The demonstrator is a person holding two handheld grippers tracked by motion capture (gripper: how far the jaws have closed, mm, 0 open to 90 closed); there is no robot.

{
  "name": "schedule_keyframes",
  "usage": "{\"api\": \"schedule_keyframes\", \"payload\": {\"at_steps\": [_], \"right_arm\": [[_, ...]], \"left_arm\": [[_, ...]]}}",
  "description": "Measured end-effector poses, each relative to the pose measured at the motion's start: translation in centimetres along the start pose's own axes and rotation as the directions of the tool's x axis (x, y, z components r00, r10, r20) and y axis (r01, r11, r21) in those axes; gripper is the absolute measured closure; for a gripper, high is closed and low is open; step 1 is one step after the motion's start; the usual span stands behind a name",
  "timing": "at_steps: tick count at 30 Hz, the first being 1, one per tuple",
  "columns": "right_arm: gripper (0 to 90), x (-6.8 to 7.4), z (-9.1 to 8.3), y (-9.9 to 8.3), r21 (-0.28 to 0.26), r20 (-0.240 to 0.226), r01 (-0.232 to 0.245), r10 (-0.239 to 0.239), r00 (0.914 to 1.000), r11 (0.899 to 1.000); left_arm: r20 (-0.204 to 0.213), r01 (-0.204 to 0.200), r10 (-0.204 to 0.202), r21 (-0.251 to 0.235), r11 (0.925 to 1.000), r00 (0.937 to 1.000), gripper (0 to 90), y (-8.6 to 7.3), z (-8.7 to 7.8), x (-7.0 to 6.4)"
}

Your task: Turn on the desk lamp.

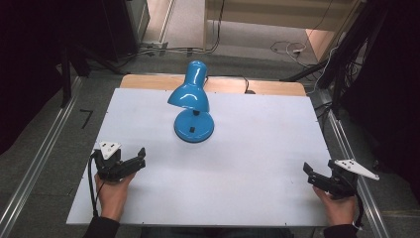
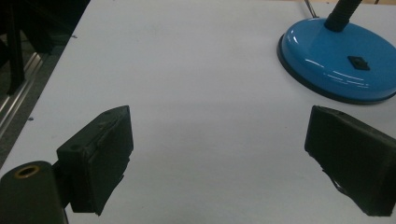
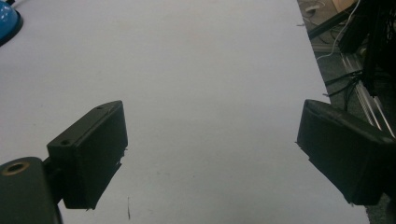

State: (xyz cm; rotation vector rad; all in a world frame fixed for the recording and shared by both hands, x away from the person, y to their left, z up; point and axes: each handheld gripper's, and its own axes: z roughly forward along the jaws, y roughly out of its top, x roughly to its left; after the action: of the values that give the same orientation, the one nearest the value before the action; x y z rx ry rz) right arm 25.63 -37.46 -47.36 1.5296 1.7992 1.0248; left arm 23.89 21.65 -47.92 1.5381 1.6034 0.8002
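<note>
Item one: a blue desk lamp [image 1: 193, 106] stands upright on my white surface [image 1: 247, 158], toward the far side and a little left of centre, its round base [image 2: 337, 63] flat on the board with a small black switch [image 2: 358, 62] on top, its shade [image 1: 189, 94] tilted down over the base toward the near-left. A dark cord [image 1: 244, 84] runs off the far edge behind it. Item two: my left gripper [image 1: 130, 166], held in a hand [image 1: 113, 191] at the near-left corner, jaws spread wide and empty, low over the board, the lamp base ahead and to their right. Item three: my right gripper [image 1: 317, 177], held in a hand [image 1: 341, 206] at the near-right edge, jaws likewise spread wide with nothing between them, well apart from the lamp. Surroundings: grey floor with metal rails [image 1: 34, 163] either side and loose cables [image 1: 289, 48] beyond the far edge.
</note>
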Motion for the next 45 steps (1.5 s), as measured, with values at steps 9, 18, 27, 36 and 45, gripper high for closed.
{"api": "schedule_keyframes", "payload": {"at_steps": [9, 18, 27, 36, 45], "right_arm": [[7.3, 0.0, 0.0, -0.1, -0.001, -0.004, 0.004, -0.004, 1.0000, 1.000], [7.1, 0.0, 0.2, -0.2, 0.009, 0.010, 0.008, -0.008, 0.9999, 1.000], [7.1, -0.1, 0.2, -0.2, 0.003, 0.002, 0.012, -0.012, 0.9999, 1.000], [7.1, -0.3, 0.0, -0.2, 0.003, 0.001, 0.006, -0.006, 1.0000, 1.000], [7.1, -0.3, 0.1, -0.2, 0.006, 0.004, 0.001, -0.001, 1.0000, 1.000]], "left_arm": [[0.015, 0.010, -0.010, -0.005, 0.9999, 0.9998, 8.4, 0.3, 0.2, -0.1], [0.046, -0.018, 0.017, 0.007, 0.9998, 0.9988, 8.4, 0.6, 1.0, -0.9], [0.063, -0.019, 0.018, 0.007, 0.9998, 0.9978, 8.4, 1.1, 2.0, -1.9], [0.096, -0.006, 0.007, -0.009, 0.9999, 0.9953, 8.8, 1.7, 2.4, -2.6], [0.121, -0.018, 0.020, -0.021, 0.9996, 0.9924, 8.9, 2.4, 3.0, -3.8]]}}
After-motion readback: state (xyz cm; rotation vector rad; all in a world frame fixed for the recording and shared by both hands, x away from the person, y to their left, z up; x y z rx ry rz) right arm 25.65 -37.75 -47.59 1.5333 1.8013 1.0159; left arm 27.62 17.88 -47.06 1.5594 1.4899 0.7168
